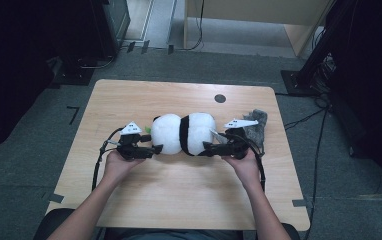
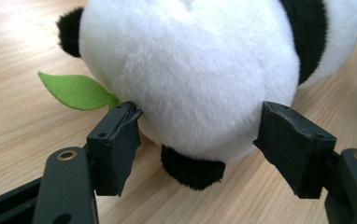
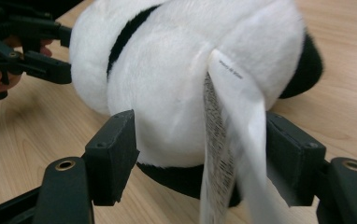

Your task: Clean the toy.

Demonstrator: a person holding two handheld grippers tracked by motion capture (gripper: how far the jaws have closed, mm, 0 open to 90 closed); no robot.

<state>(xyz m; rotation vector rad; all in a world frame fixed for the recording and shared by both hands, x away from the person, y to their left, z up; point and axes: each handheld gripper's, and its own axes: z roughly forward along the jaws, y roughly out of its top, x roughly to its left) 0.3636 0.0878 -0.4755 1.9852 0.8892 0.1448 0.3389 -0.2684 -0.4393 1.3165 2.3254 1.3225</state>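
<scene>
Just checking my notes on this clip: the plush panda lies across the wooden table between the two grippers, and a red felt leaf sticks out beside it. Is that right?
Almost. The plush panda does lie on the wooden table between the left gripper and right gripper, but the felt leaf beside it is green, not red. The left gripper view shows it plainly.

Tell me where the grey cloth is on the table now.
In the high view, the grey cloth lies near the table's right edge, just behind the right hand-held gripper and right of the panda plush.
</scene>
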